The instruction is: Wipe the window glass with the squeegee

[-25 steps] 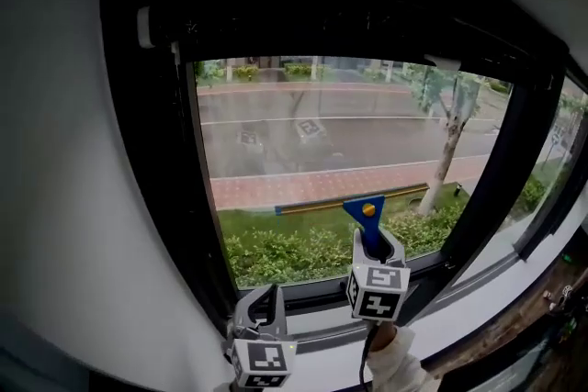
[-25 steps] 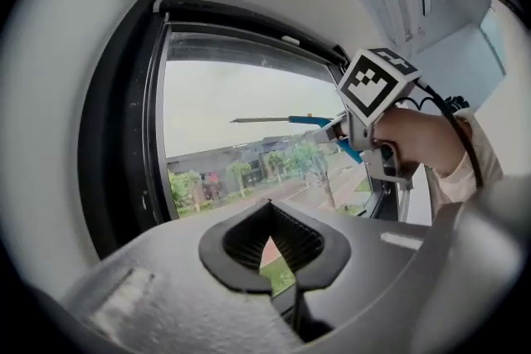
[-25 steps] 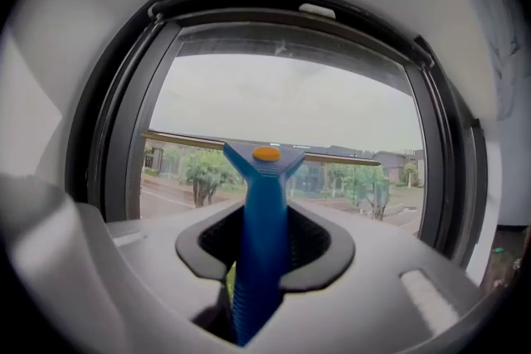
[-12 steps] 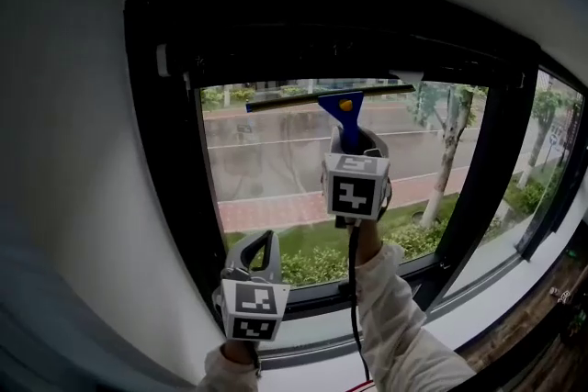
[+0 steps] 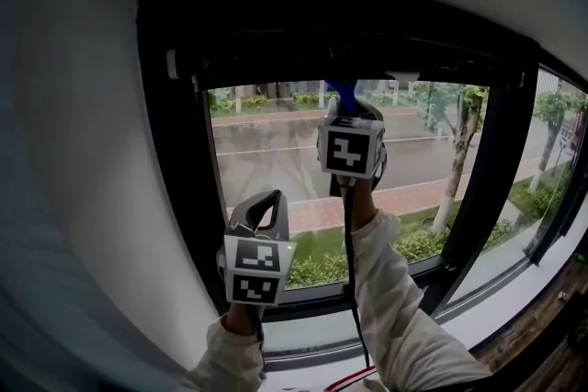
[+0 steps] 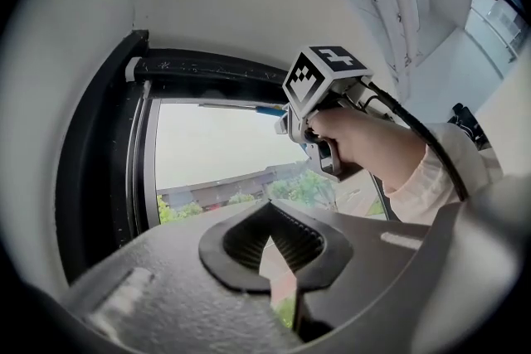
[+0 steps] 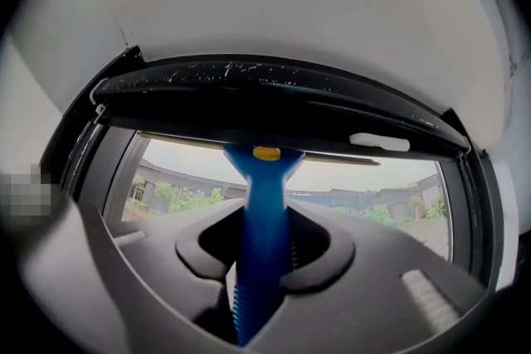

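1. We're up high with the right gripper [image 5: 347,107]. Its dark, matte fingers [image 7: 317,254] are clamped on the squeegee [image 7: 261,211], whose ribbed blue plastic handle stands upright between them.
2. The handle widens into a flared head with a round yellow rivet [image 7: 266,152]. The long, thin blade [image 7: 182,138] runs level along the very top edge of the window glass [image 5: 248,128], just under the black top rail [image 7: 274,95].
3. That rail looks matte and is flecked with pale specks. A small white tab [image 7: 379,143] sits at its right end.
4. The left gripper [image 5: 268,202] hangs lower and to the left, in front of the pane's lower-left part. Its fingers [image 6: 218,259] are closed tip to tip, with a ridged, diamond-shaped hollow behind the tips, and nothing is held in them.
5. Each gripper carries a cube of black-and-white square markers. The right one's cube [image 5: 350,147] faces us squarely.
6. From the left gripper view, we see the right hand [image 6: 357,141] wrapped round its gripper's grip. A pale fabric sleeve [image 5: 404,326] and a black cable [image 5: 350,289] trail down from it.
7. The window frame [image 5: 165,151] is thick and black, set in a smooth white wall [image 5: 73,197].
8. Through the glass we see a grey road [image 5: 285,162], a brick-red pavement [image 5: 308,211], a green hedge [image 5: 312,266] and a slim tree [image 5: 464,133].
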`<state>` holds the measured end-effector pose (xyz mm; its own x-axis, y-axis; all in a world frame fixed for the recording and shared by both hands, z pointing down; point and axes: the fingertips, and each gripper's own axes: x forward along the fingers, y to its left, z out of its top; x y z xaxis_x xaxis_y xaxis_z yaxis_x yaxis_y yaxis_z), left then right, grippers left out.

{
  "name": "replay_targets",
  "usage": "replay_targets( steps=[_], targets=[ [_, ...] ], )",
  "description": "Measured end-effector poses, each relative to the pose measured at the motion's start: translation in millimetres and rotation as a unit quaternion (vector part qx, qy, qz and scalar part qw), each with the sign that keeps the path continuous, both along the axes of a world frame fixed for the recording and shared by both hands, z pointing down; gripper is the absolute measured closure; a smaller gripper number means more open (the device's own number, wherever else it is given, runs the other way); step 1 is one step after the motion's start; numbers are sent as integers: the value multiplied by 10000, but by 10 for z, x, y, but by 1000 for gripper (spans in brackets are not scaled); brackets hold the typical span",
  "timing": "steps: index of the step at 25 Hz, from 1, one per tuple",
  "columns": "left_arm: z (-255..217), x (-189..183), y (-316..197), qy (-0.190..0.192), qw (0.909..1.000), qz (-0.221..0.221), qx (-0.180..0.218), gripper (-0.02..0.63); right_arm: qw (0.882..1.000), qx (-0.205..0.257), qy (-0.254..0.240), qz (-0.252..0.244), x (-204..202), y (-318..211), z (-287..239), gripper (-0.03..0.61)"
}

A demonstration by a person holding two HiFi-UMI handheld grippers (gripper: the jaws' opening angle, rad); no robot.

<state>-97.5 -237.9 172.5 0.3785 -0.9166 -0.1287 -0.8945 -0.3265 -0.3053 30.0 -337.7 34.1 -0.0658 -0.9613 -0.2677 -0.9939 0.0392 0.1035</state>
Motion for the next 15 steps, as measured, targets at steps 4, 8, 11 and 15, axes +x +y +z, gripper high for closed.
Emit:
replay_targets(
  steps=[4, 8, 11, 15],
  targets=[
    [-1, 4, 25, 31, 10000, 48, 9, 614, 9997, -53, 182, -118, -92, -93, 31, 456],
    [140, 92, 8, 88, 9995, 253, -138, 614, 9994, -190, 274, 27, -75, -188, 207, 456],
    [275, 119, -9, 22, 9994, 226, -262, 614, 9991, -257, 309, 105, -84, -230, 368, 456],
    [411, 164, -5, 26, 9986, 328, -404, 614, 9987, -365, 307, 200, -77, -298, 602, 456]
  ],
)
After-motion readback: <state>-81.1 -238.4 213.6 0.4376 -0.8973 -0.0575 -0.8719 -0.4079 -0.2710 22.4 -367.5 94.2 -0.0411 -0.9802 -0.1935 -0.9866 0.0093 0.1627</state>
